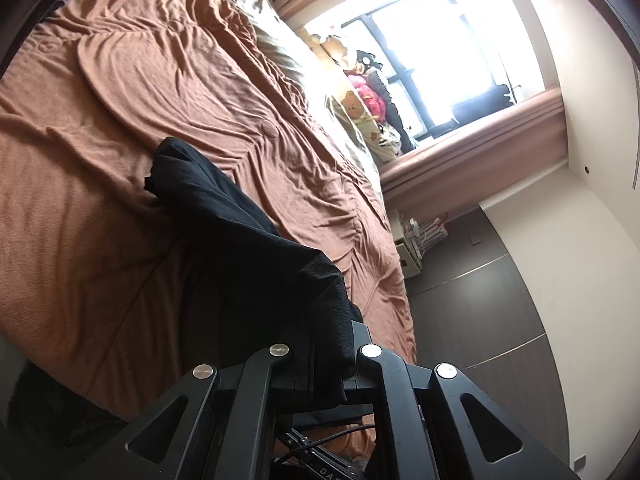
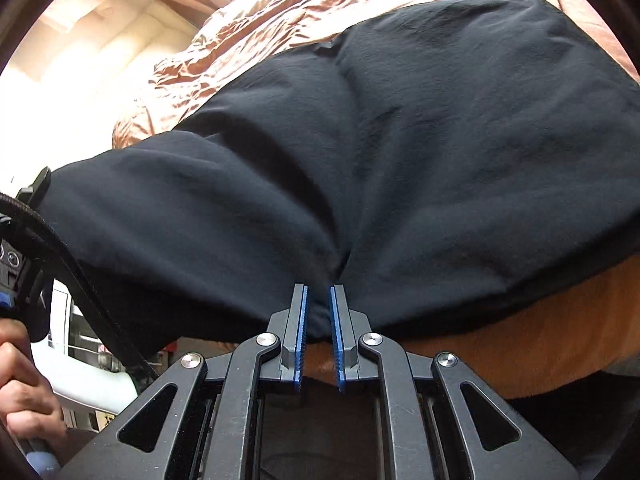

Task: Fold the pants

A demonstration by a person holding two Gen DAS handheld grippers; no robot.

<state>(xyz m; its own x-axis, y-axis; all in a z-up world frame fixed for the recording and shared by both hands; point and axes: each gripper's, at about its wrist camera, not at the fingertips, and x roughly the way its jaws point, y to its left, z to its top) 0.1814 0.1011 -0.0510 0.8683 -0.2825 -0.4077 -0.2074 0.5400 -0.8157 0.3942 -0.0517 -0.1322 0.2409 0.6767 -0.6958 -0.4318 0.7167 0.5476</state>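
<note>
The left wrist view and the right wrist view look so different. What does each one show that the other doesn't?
Only the left wrist view shows the window, the soft toys beside it, and the dark floor. Only the right wrist view shows the right gripper with blue pads pinching cloth, and a person's hand. Both show the black pants on the brown bedspread; the left gripper grips them too.

left tool (image 1: 326, 354) fingertips buried under black pants (image 1: 224, 208); pants (image 2: 360, 160) cut off at right edge
</note>
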